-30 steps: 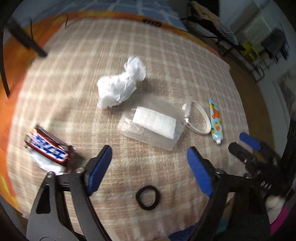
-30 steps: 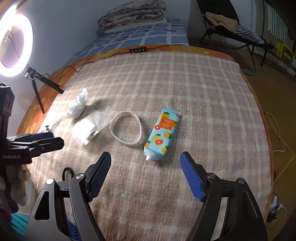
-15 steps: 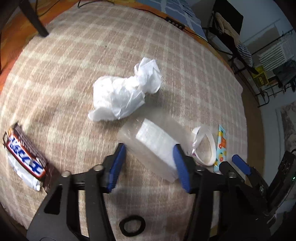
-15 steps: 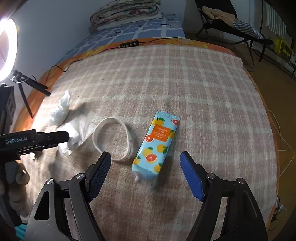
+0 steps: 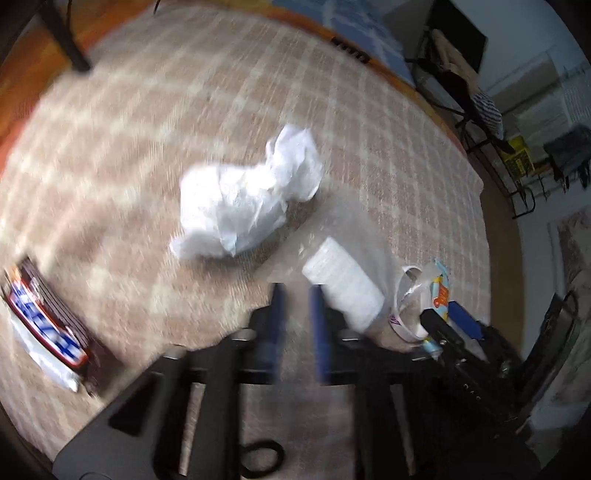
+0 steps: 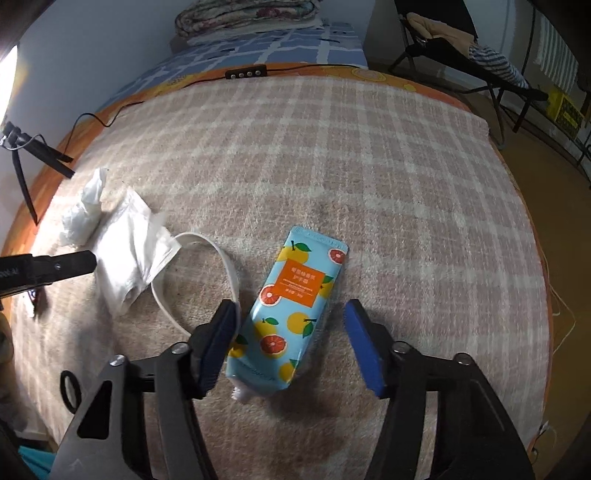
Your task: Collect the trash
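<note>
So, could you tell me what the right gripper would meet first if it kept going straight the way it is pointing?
Most likely the citrus-printed tube. It lies on the plaid blanket directly between the closing jaws of the right gripper, whose pads do not yet touch it. The exact depth is hard to judge.

On blanket [image 6: 369, 166]: tube [image 6: 291, 310] center; band [image 6: 207, 273] just left of it, plastic packet [image 6: 129, 254] further left, crumpled tissue [image 6: 83, 210] beyond.

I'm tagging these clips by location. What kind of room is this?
Most likely a bedroom in a home: a plaid blanket covers a bed-like surface, folded quilts are stacked at its far end, and a folding chair draped with clothes stands beside it.
</note>
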